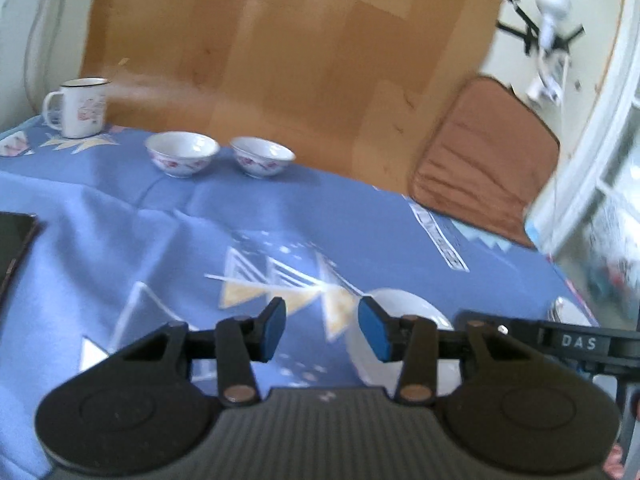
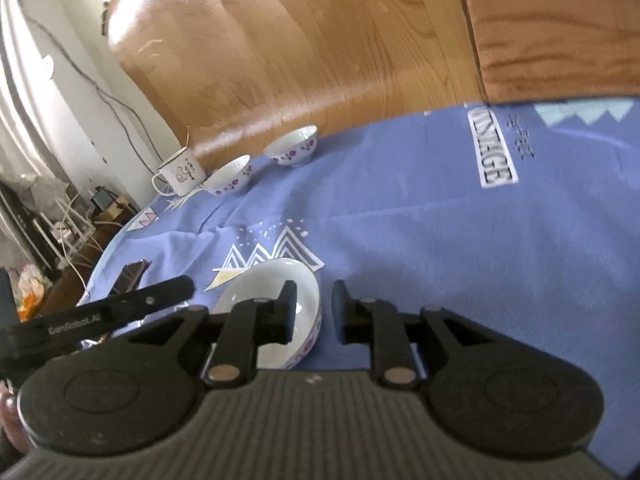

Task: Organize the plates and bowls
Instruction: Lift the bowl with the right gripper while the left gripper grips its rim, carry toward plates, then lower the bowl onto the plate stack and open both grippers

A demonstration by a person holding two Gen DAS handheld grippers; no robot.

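Note:
A white bowl with purple flowers sits on the blue tablecloth close to both grippers; it also shows in the left wrist view. My right gripper is open, its left finger inside the bowl and its right finger outside the rim. My left gripper is open and empty, just left of the bowl. Two more flowered bowls stand at the table's far edge, one to the left and one to the right.
A white enamel mug stands beside the far bowls. A dark phone lies at the cloth's left. A brown cushion lies on the wooden floor beyond the table.

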